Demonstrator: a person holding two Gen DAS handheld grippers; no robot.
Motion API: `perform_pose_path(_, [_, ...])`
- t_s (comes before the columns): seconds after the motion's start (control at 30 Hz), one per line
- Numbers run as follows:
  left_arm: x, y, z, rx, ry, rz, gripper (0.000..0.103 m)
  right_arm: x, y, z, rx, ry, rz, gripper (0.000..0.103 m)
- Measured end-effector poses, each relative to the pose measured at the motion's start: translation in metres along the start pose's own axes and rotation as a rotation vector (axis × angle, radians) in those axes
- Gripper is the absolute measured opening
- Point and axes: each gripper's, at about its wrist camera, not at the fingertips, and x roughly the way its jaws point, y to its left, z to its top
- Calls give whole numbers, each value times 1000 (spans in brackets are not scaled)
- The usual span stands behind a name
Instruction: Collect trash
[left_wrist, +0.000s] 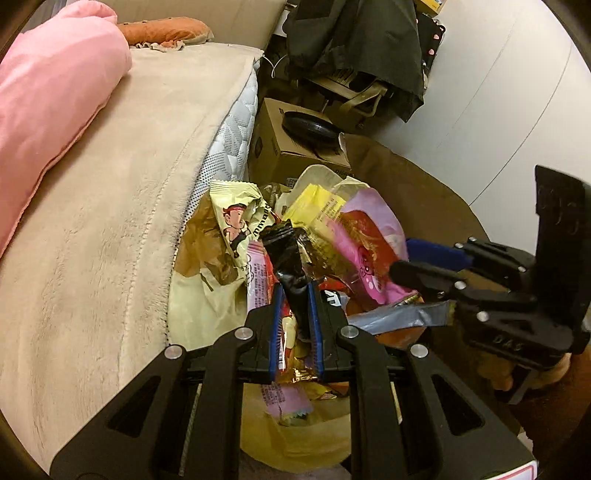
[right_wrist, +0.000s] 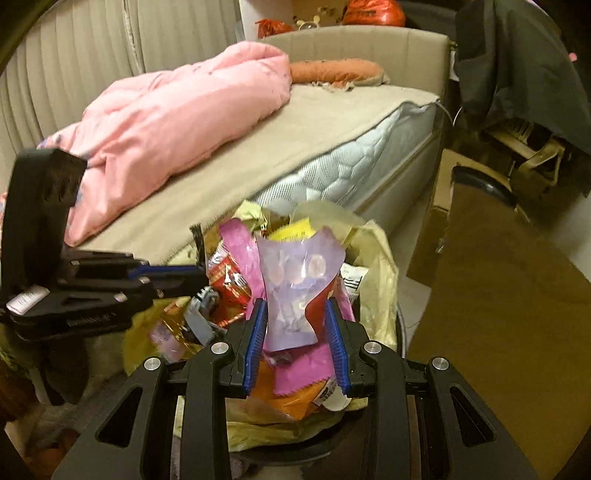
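A bin lined with a pale yellow bag (left_wrist: 192, 306) stands beside the bed, heaped with snack wrappers. My left gripper (left_wrist: 295, 291) is shut on a crumpled black wrapper (left_wrist: 284, 254) just above the heap; it enters the right wrist view from the left (right_wrist: 192, 273). My right gripper (right_wrist: 295, 314) is shut on a pale lilac wrapper (right_wrist: 299, 280) over the same heap, with the bag (right_wrist: 380, 258) behind it. In the left wrist view the right gripper (left_wrist: 402, 258) comes in from the right, pink wrapper (left_wrist: 369, 254) beside it.
The bed (left_wrist: 92, 240) with a beige blanket and a pink duvet (right_wrist: 177, 122) lies left of the bin. A cardboard box (left_wrist: 291, 147) and a dark jacket (left_wrist: 354, 44) on a chair stand behind. A brown panel (right_wrist: 509, 302) is to the right.
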Motion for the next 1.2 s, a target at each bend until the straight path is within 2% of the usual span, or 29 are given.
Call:
perform_pose_path(0.3, [9,6,-3,-9,23,-23,13,13,-3,-8,0,20,4,30])
perform_pose_path(0.57, [-1,7,3,-31,15,-52,13,-1,-1,-8,2,-20,16,30])
perform_pose_path(0.8, [-15,7,5,-40,3,-64,25,-9,-4,-5,39,-47,40,33])
perform_pose_path(0.87, [-19,8,7,-48,-3,-70,30,-10,-5,-4,52,-58,59,41])
perform_pose_path(0.93, [-24,12,8,-58,-15,-72,36,-13,-4,-3,59,-72,70,43])
perform_pose_path(1.07, [-36,19,11,-85,-49,-68,41,-18,3,0,50,-92,60,53])
perform_pose_path(1.2, [-53,24,12,-109,-96,-34,47,-27,8,2,50,-111,30,57])
